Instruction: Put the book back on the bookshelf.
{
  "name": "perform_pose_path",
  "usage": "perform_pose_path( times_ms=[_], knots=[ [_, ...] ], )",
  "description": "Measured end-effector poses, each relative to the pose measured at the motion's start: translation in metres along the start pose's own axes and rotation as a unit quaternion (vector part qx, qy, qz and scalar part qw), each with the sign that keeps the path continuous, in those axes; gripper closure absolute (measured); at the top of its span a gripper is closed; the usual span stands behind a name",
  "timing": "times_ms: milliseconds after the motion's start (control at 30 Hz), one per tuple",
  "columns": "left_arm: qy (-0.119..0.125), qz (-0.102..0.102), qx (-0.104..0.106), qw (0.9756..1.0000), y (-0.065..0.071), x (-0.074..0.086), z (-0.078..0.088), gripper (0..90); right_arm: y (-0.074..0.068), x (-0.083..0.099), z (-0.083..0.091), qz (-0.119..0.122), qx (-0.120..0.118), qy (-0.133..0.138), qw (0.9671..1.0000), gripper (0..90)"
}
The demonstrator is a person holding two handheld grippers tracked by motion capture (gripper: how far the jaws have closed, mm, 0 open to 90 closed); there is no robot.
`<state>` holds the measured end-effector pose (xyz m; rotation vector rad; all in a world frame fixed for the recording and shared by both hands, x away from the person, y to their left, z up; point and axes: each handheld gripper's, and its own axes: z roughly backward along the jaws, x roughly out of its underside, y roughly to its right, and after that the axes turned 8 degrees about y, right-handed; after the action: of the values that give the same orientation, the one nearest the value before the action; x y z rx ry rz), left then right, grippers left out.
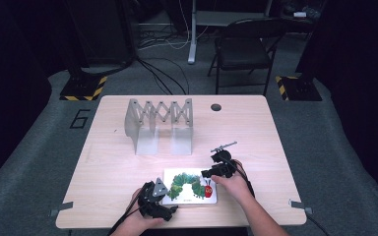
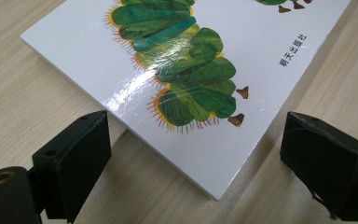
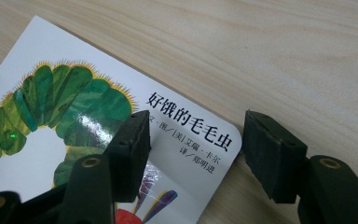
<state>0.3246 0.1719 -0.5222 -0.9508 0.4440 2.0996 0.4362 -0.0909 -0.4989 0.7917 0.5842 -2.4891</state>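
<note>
Wood table [image 1: 256, 128], dark room — one picture book [image 1: 189, 186] flat near front edge, one metal rack [image 1: 160, 125] behind. Left gripper [image 1: 170, 196] wide open at book corner; right gripper [image 1: 207, 173] jaws straddling opposite corner, not pressing. Risk: glossy cover slips, book skids off edge.

Book [image 2: 121, 74] cover glossy, smooth; table [image 3: 284, 56] pale matt wood grain; rack [image 1: 157, 120] dull grey metal.

White book [image 1: 190, 186], green caterpillar print; pale wood-grain table [image 1: 108, 162]; black grippers.
</note>
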Motion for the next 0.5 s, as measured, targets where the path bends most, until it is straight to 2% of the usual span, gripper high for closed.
perform_pose_path(
  times_ms=[200,467,500],
  knots=[
    [0.003,-0.001,-0.003,1.0,0.0004,0.0001,-0.0006,8.2,0.0011,-0.0006,0.0001,-0.015,-0.002,0.001,0.9999,41.2],
    [0.001,0.002,0.0,1.0,0.0019,0.0001,-0.0013,5.7,-0.0001,-0.0018,0.004,-0.016,-0.003,0.005,0.9999,41.5],
    [0.003,0.002,-0.005,1.0,0.0025,0.0003,-0.0018,5.7,-0.0002,-0.0018,0.0044,-0.016,-0.002,0.006,0.9998,41.6]
  ],
)
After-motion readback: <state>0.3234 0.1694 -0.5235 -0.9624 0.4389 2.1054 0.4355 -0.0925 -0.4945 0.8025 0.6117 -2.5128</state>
